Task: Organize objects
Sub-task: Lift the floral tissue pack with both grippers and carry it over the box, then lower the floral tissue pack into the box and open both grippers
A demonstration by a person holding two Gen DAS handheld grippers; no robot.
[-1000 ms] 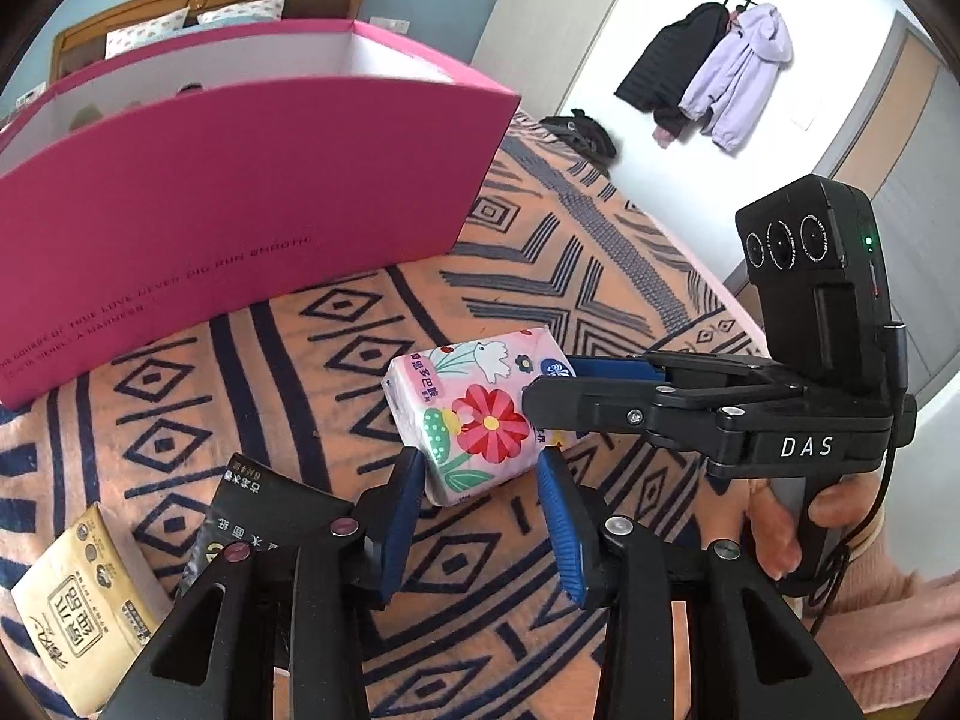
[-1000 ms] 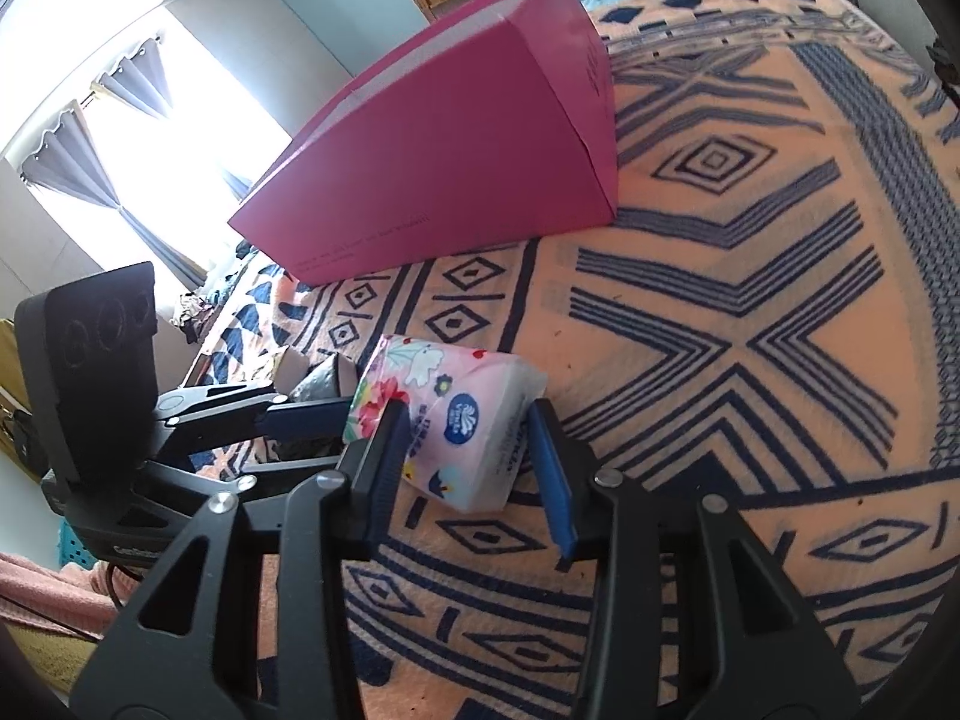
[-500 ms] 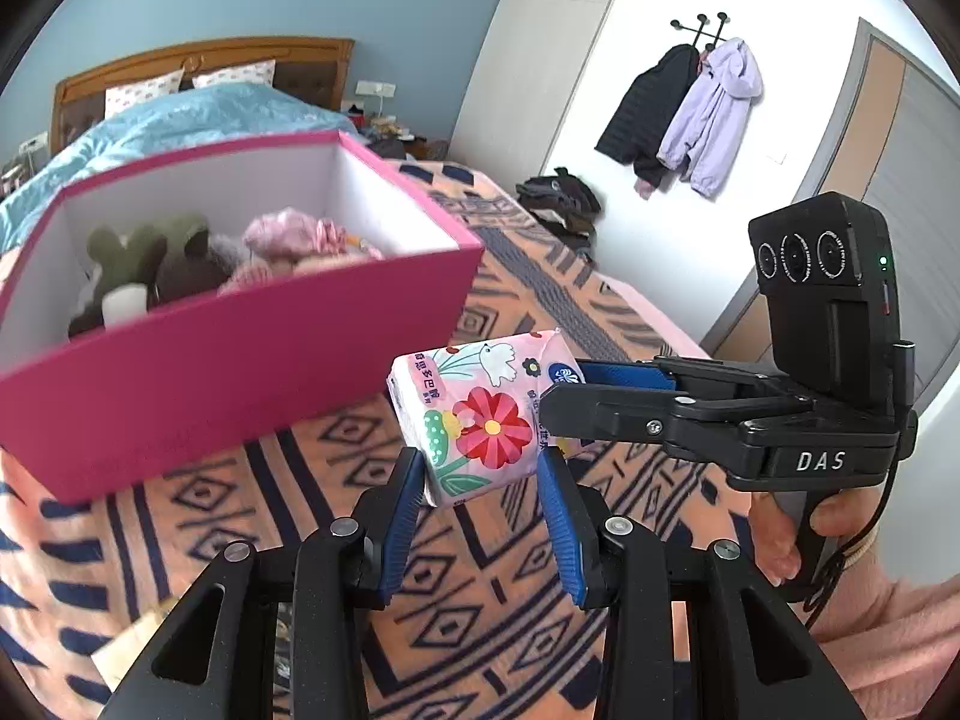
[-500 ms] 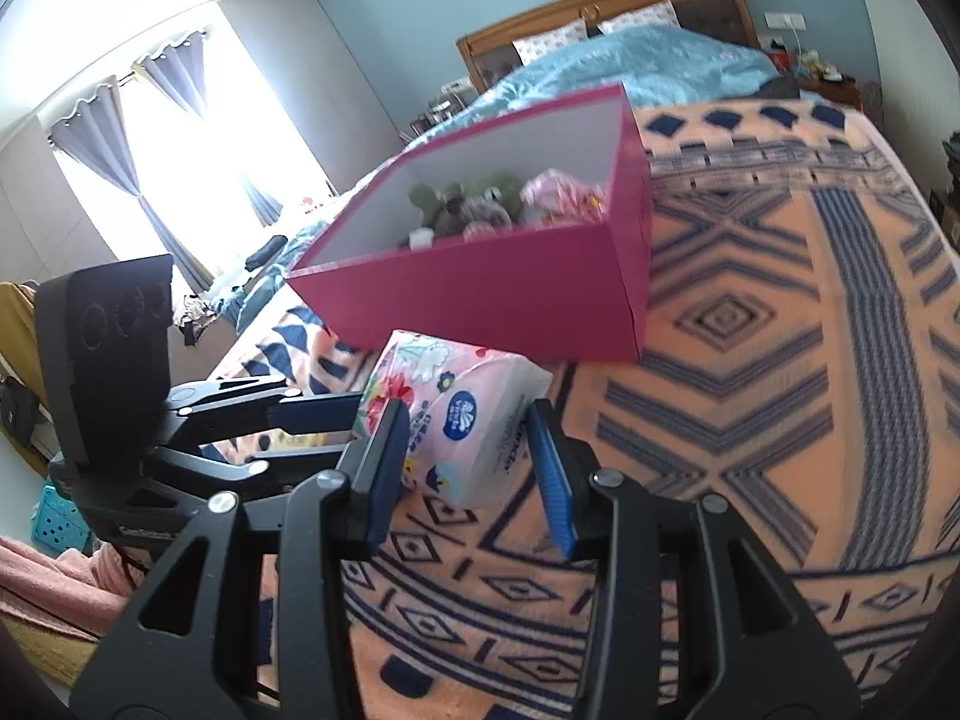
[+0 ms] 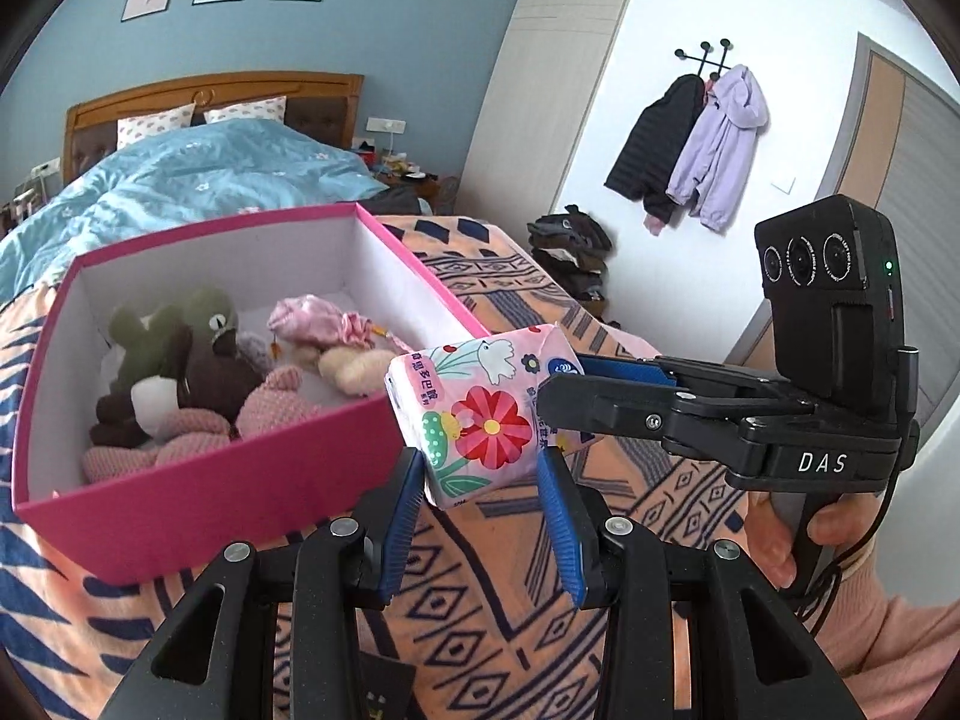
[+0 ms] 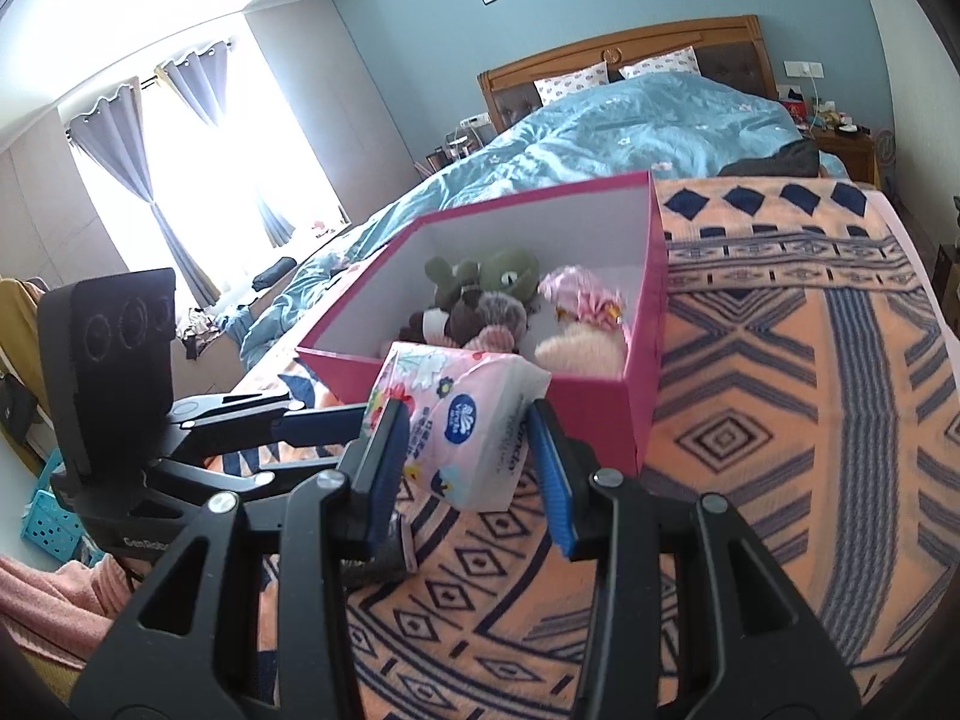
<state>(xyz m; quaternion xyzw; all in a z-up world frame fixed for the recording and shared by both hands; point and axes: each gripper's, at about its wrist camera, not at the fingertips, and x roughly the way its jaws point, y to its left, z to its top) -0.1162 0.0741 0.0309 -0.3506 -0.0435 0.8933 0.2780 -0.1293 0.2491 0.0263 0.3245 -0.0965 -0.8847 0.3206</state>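
A pink floral tissue pack hangs in the air above the patterned blanket, just in front of the open pink box. My left gripper is shut on its near end, blue pads pressing both sides. From the right, my right gripper clamps the pack's other end; in its own view the right gripper is shut on the pack, with the left gripper reaching in from the left. Several plush toys lie inside the box.
The orange and navy blanket covers the bed's foot, with a blue quilt behind the box. A black packet lies under my left gripper. A hand holds the right gripper's handle. Coats hang on the far wall.
Both grippers have risen together with the tissue pack, off the blanket. The views tilted up, so the inside of the pink box and its toys now show.
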